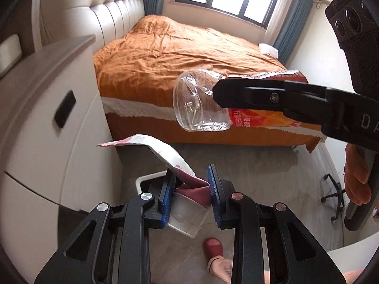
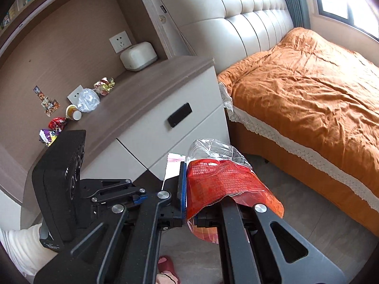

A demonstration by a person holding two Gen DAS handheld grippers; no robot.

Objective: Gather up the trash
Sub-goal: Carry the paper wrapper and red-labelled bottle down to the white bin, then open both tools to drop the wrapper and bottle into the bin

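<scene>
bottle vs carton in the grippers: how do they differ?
The bottle is clear, rounded plastic with a red label; the carton is white and maroon, boxy, with a torn flap sticking up. The bottle sits in the right gripper, the carton in the left gripper. The bottle looks crushed; the carton's body keeps its shape. Both are trash, gripped by shut jaws.

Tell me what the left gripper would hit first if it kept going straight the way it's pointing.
Probably the white bin on the floor just ahead of the left gripper, which is shut on a crumpled carton; depth is hard to judge.
</scene>
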